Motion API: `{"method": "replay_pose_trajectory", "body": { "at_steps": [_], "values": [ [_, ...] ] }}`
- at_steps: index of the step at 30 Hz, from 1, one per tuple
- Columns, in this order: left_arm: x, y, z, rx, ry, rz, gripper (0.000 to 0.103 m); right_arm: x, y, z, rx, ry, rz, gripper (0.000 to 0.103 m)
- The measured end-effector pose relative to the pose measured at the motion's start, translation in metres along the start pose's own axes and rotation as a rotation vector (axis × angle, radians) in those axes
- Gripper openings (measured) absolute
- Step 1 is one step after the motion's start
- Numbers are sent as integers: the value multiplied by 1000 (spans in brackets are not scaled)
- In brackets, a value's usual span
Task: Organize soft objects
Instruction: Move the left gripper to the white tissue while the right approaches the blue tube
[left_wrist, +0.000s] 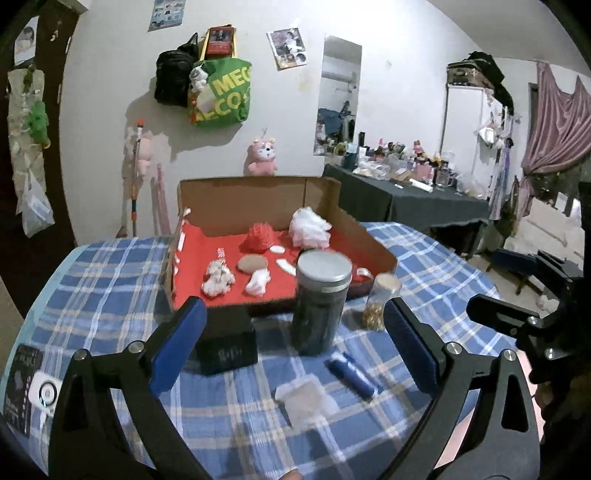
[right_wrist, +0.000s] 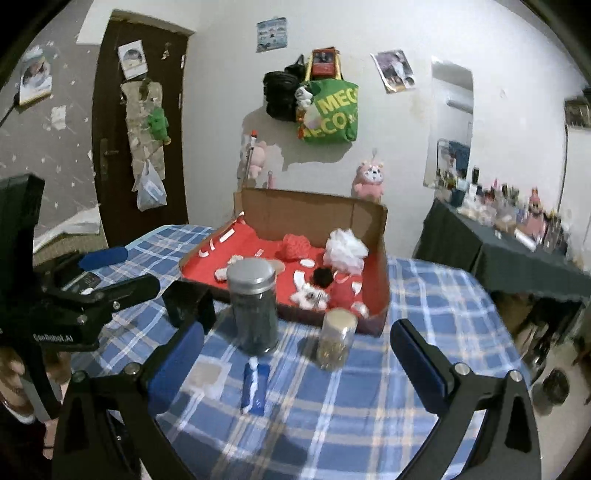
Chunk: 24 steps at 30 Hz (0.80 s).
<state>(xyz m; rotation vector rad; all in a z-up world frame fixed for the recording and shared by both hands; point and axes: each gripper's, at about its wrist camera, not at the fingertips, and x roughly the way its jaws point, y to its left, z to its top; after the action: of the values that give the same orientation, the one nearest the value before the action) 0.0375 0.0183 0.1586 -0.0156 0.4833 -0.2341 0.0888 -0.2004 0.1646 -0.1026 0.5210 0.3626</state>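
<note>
A cardboard box lined in red stands at the back of the plaid table. Inside it lie a red puff, a white puff, two small white plush pieces and a tan pad. The right wrist view also shows a black pom in the box. In front of it lie a blue packet and a pale square pad. My left gripper hovers open over the table's front with nothing between its pads. My right gripper is open and empty too.
A dark jar with a silver lid, a small clear jar of gold bits and a black box stand between the grippers and the cardboard box. A dark-clothed side table crowded with bottles stands at the right. A door is far left.
</note>
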Motion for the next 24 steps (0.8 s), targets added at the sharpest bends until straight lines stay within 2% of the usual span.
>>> {"method": "replay_pose_trajectory", "body": {
  "at_steps": [8, 14, 24],
  "values": [
    [18, 1, -40, -26, 79, 8, 98, 18, 1, -40, 45, 23, -41, 103],
    [45, 9, -68, -71, 182, 6, 98, 49, 1, -67, 56, 100, -39, 103],
    [92, 9, -89, -83, 363, -26, 98, 76, -19, -83, 97, 168, -45, 103]
  ]
}}
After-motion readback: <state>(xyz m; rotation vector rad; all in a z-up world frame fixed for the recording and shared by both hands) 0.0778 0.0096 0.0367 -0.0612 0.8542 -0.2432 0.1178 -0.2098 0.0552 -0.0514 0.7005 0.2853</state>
